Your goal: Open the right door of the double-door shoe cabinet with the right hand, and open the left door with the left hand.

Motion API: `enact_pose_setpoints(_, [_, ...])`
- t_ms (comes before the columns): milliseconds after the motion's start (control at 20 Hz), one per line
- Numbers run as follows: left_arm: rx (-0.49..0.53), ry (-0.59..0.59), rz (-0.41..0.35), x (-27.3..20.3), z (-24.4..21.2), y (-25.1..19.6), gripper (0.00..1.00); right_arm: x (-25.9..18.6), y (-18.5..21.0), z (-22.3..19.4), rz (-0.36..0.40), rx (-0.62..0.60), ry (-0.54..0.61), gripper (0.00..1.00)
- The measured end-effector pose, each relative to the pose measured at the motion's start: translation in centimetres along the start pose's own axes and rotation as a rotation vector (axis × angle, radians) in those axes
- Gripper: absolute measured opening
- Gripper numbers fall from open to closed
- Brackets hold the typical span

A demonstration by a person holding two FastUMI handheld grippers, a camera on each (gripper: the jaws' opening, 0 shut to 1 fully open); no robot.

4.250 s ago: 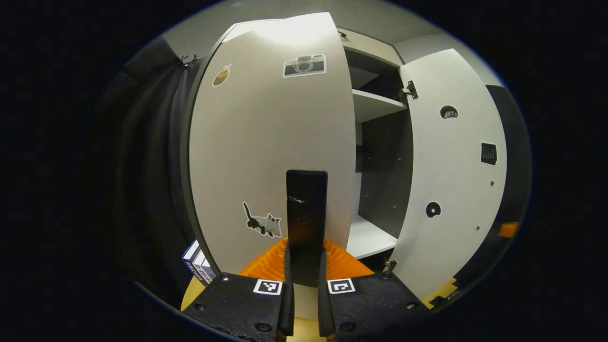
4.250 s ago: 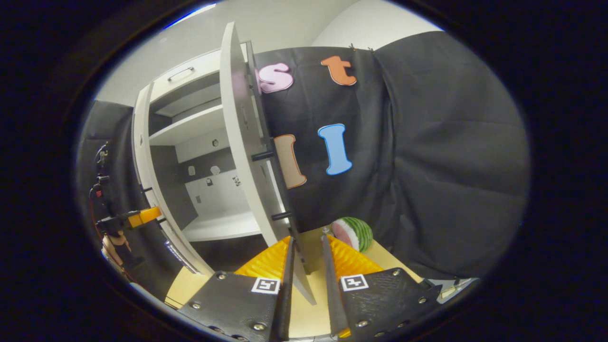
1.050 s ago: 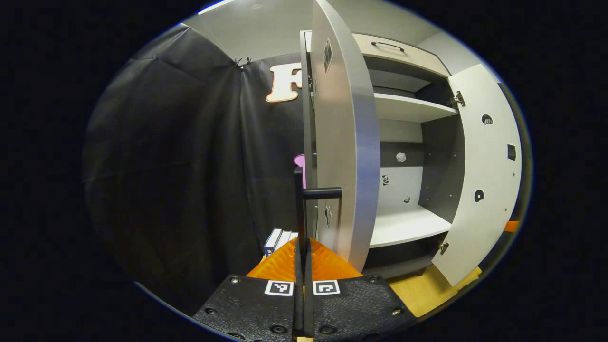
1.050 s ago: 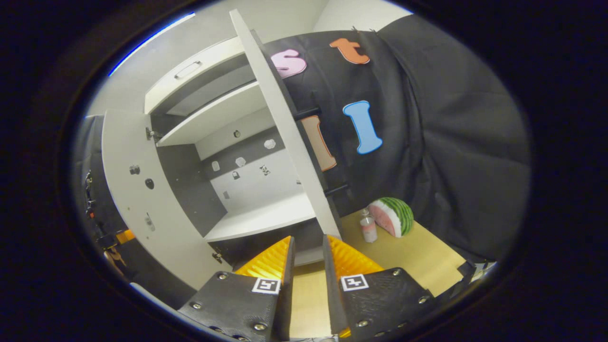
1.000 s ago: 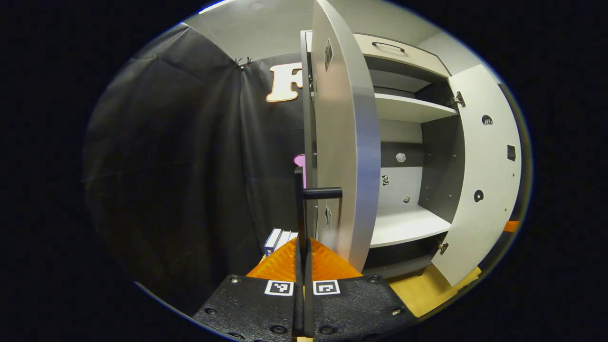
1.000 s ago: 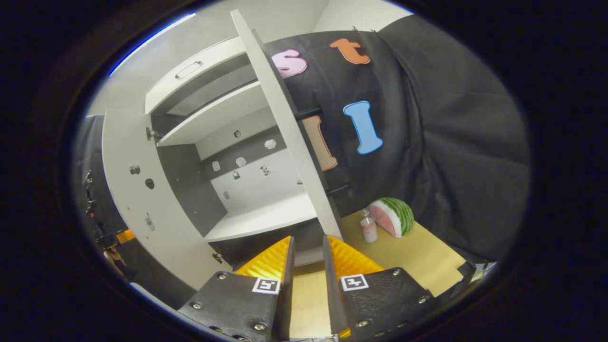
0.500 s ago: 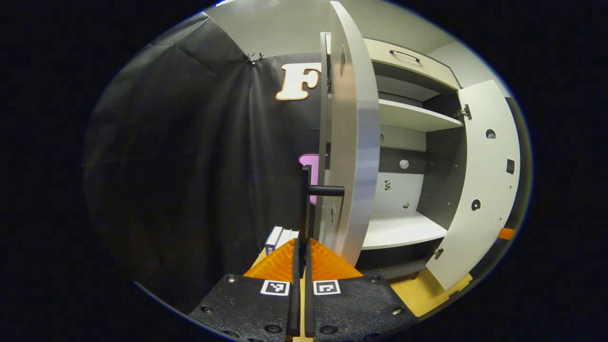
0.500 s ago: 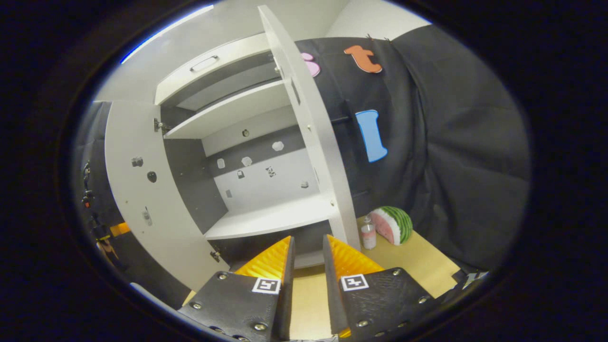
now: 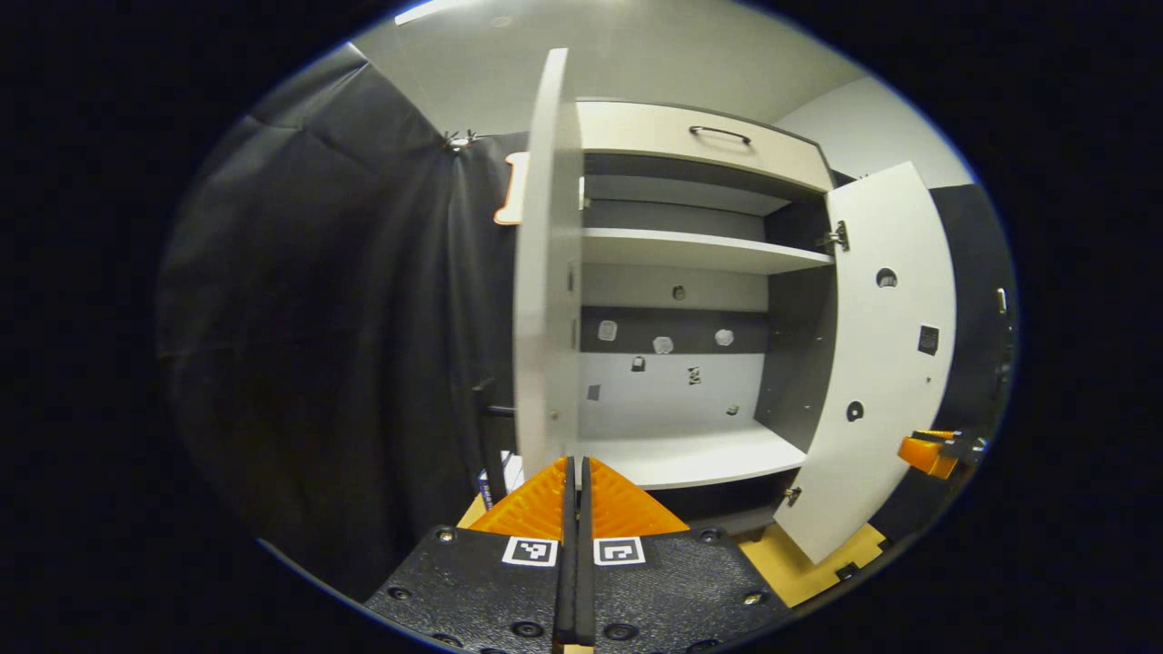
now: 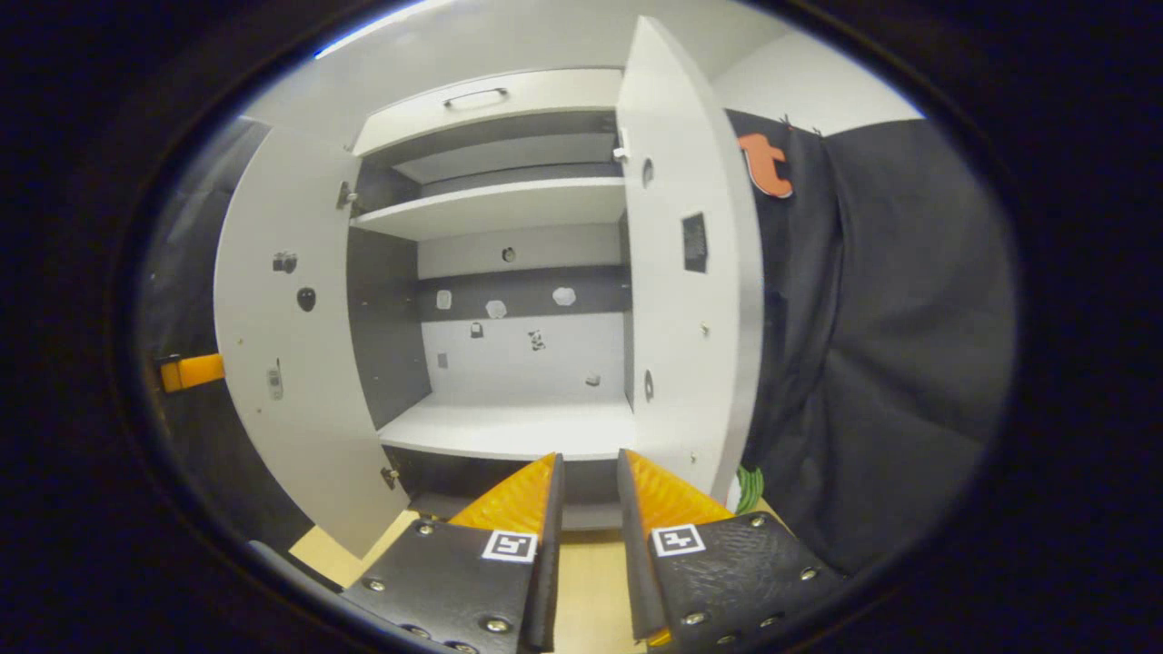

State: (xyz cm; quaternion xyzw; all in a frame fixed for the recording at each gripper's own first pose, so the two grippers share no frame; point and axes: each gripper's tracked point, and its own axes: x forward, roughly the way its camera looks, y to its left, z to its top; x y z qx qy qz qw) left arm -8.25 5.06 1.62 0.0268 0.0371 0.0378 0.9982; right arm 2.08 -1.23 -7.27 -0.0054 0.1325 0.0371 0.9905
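Ahead of both my grippers, the cabinet [image 10: 509, 227] stands with both doors wide.
Left door [image 9: 545, 291] shows edge-on, right door [image 10: 690, 300] swung out; I judge the opening done. My left gripper [image 9: 574, 509] is pressed closed on nothing, my right gripper [image 10: 589, 509] slightly parted and empty. Next, I'd simply back away from both doors.

Each claw, left claw [image 9: 575, 472] and right claw [image 10: 589, 468], has a black textured body studded with round screws, two square black-and-white marker tags, and ribbed wedge-shaped fingers.
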Motion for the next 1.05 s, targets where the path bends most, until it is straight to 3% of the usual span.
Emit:
enact_pose_setpoints(100, [0.001,-0.007,-0.054,0.2,0.2,-3.1,0.01,0.1,2.2,1.5,0.042,-0.015,-0.032,0.33])
enact_pose_setpoints(150, [0.005,-0.018,-0.067,0.4,0.5,-4.2,0.06,0.0,3.2,2.0,0.060,-0.017,-0.042,0.33])
enact_pose_setpoints(300, [0.015,-0.040,-0.093,0.6,0.9,-6.9,0.00,-0.6,5.3,3.5,0.112,-0.012,-0.068,0.35])
enact_pose_setpoints(350, [0.013,-0.048,-0.109,1.0,1.0,-8.0,0.04,-0.7,5.6,4.2,0.126,-0.012,-0.084,0.47])
enact_pose_setpoints(400, [0.011,-0.055,-0.125,0.8,1.1,-9.0,0.10,-0.9,6.0,4.8,0.142,-0.015,-0.101,0.49])
enact_pose_setpoints(500, [0.012,-0.051,-0.134,0.9,0.8,-10.2,0.46,-1.1,5.9,5.6,0.151,-0.030,-0.122,0.80])
enact_pose_setpoints(650, [0.029,-0.038,-0.114,0.8,0.2,-11.3,0.99,-1.3,5.6,6.7,0.165,-0.037,-0.151,0.97])
enact_pose_setpoints(1050, [0.035,-0.042,-0.103,2.1,0.2,-14.0,0.97,-1.3,3.4,7.9,0.166,-0.049,-0.188,0.94])
